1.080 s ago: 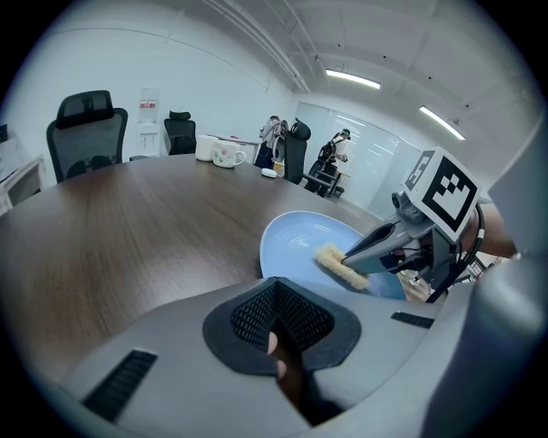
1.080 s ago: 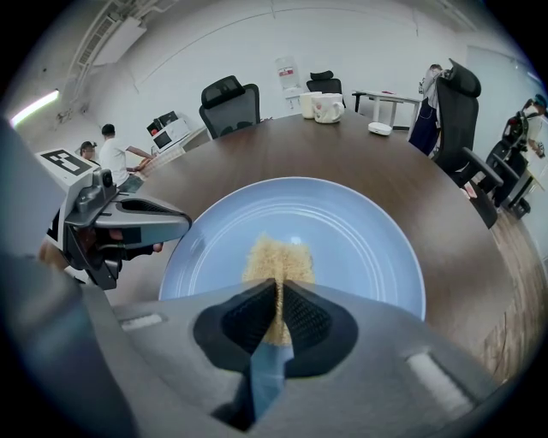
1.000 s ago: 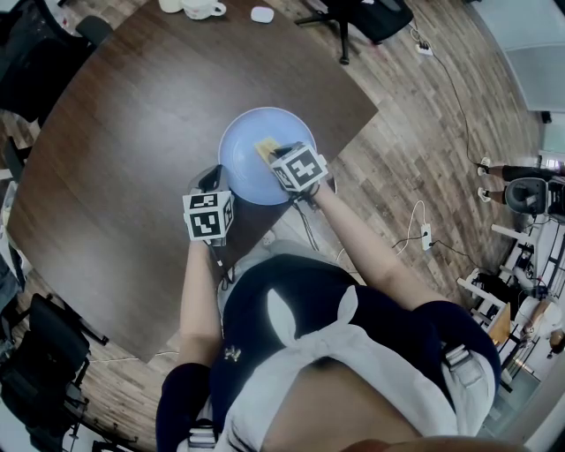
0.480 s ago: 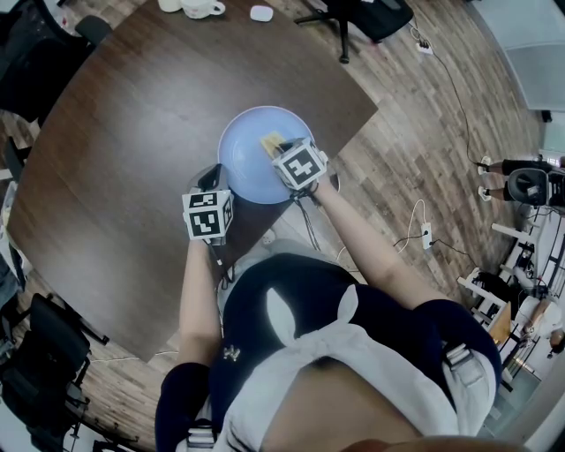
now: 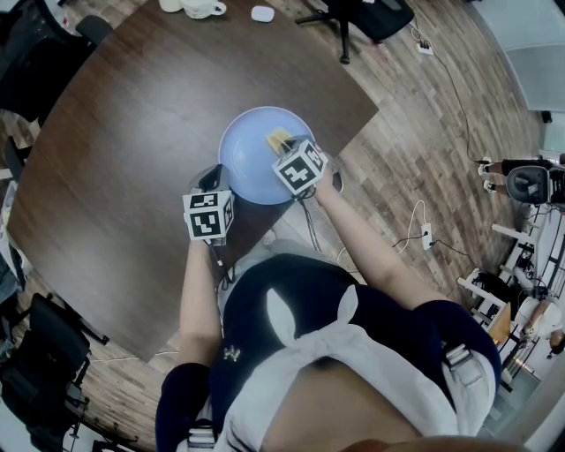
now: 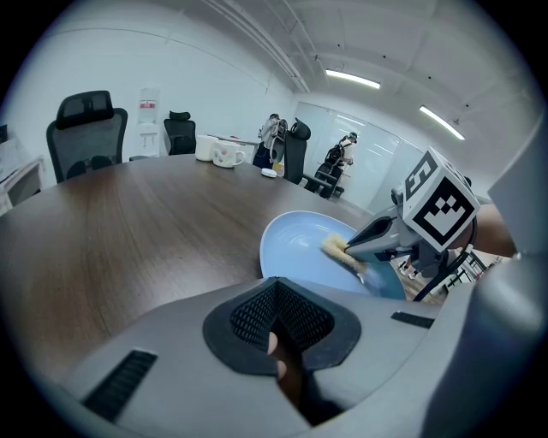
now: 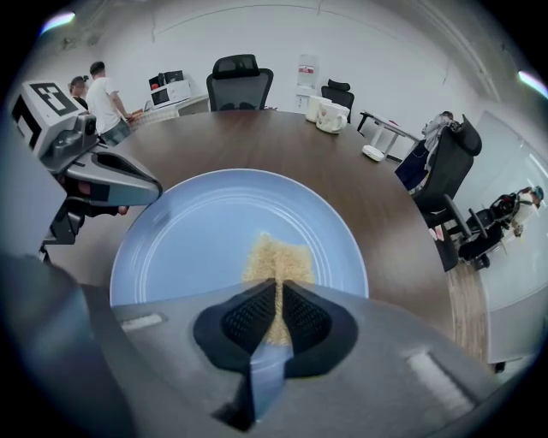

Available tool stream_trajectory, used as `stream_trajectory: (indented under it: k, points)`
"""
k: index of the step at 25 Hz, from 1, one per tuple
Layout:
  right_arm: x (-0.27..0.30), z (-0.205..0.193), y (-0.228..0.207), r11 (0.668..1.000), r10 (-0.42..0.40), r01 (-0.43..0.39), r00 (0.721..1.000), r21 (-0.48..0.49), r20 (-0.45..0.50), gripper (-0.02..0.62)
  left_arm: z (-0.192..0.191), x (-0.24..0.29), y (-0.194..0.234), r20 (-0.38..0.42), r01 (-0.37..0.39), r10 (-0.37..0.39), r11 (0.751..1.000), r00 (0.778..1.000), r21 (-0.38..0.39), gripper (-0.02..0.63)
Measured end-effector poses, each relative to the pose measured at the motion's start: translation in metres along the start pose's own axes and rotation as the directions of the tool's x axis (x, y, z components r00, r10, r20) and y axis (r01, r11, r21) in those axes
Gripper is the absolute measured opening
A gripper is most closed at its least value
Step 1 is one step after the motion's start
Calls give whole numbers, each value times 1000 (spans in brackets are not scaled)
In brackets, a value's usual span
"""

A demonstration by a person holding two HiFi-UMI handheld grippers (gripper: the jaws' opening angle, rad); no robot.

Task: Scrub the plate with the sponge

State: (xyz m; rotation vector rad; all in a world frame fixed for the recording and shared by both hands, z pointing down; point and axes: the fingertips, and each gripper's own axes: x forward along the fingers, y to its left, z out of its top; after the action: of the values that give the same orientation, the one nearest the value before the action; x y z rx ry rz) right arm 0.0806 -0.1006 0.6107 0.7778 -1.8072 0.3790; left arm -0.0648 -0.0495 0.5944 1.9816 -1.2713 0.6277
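Observation:
A light blue plate (image 5: 252, 159) lies on the dark wooden table (image 5: 132, 132) near its front edge. My right gripper (image 5: 282, 148) is shut on a yellow sponge (image 5: 278, 139) and holds it down on the plate's right half. In the right gripper view the sponge (image 7: 276, 255) sticks out past the shut jaws onto the plate (image 7: 197, 231). My left gripper (image 5: 214, 179) is shut, with its tips at the plate's near-left rim and brown table showing in the seam. In the left gripper view the plate (image 6: 300, 244), the sponge (image 6: 336, 249) and the right gripper (image 6: 366, 246) lie ahead to the right.
White mugs (image 5: 201, 9) and a small white object (image 5: 262, 13) stand at the table's far edge. Office chairs (image 7: 240, 81) ring the table. The table's curved edge (image 5: 353, 124) runs just right of the plate. People stand in the background (image 7: 103, 98).
My right gripper has slid the sponge a little away from me and to the right across the plate, turning slightly. The left gripper and the plate have stayed put.

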Motion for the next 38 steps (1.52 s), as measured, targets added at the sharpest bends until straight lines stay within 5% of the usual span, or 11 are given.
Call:
stream_trajectory:
  k: [18,38]
  points:
    - [2,-13,-33,995,-104,104,991,0,-87,23,0,1,0,3,0,0,1000,1000,-7,6]
    - [-7,-28,-22,999,-12,17,993,37,-119,21,0,-1,-1,0,-12,12,1000,1000,-10,6]
